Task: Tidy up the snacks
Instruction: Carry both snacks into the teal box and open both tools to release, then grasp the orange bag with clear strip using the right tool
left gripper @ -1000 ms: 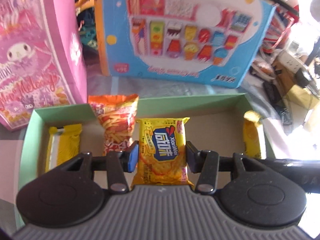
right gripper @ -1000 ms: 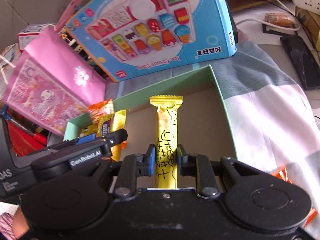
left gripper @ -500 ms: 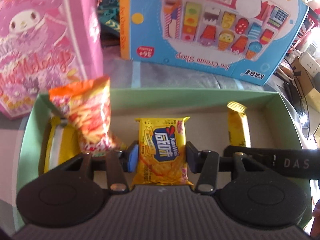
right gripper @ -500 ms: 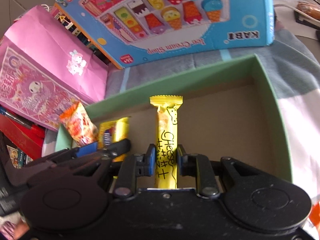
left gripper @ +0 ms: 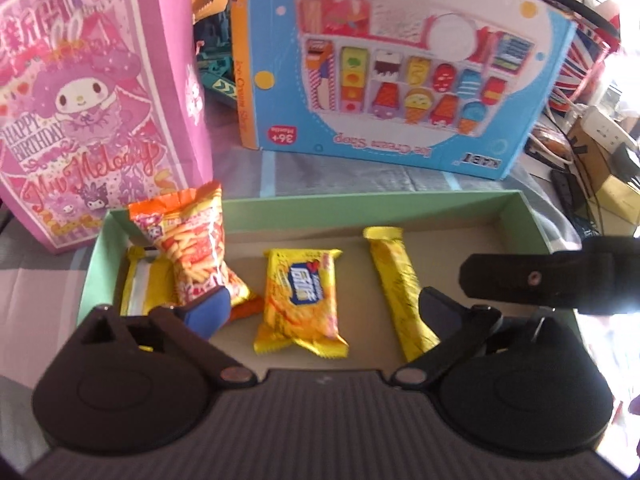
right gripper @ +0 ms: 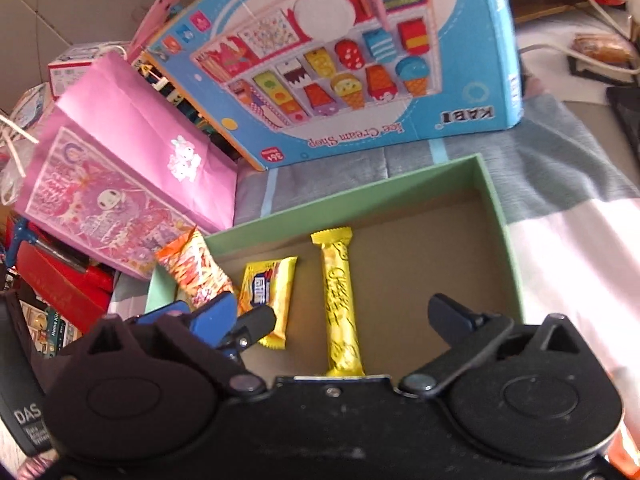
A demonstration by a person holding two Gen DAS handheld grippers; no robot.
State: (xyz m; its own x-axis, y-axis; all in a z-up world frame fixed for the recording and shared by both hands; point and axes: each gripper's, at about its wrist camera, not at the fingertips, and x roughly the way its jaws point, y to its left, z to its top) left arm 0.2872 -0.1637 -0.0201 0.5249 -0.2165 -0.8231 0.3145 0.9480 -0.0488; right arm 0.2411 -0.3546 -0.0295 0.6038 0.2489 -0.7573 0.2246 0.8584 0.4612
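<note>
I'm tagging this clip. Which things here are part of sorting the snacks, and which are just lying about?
Part of the job:
green box
orange chip bag
yellow cracker pack
yellow cheese stick
yellow packet at the box's left end

Lying about:
pink gift bag
blue toy box
power strip

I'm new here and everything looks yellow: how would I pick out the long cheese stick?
Look inside the green box. The cheese stick lies flat on its floor, right of the squarish yellow cracker packet. It alone is long, narrow and plain yellow with thin black handwriting.
</note>
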